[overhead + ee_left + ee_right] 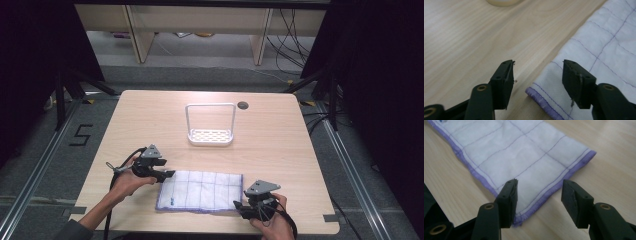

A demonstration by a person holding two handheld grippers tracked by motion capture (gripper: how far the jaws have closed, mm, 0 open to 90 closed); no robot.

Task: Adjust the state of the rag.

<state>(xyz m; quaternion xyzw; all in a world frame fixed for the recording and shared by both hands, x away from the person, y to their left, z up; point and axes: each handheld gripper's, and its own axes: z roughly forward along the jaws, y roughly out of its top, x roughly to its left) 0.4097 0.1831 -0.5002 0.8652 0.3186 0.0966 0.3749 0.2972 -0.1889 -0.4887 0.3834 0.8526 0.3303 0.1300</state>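
Note:
A white cloth [201,190] with a purple hem and thin purple grid lines lies flat near the table's front edge. My left gripper [170,174] is at the cloth's far left corner, open, its jaws straddling that corner [541,93] just above the wood. My right gripper [239,206] is at the cloth's near right corner, open, with the hemmed corner [524,216] between its jaws. Neither gripper holds anything.
A white wire rack [210,124] with a perforated base stands in the middle of the wooden table [150,125]. A round cable hole [243,105] sits behind it at the back. Dark stands and cables flank the table.

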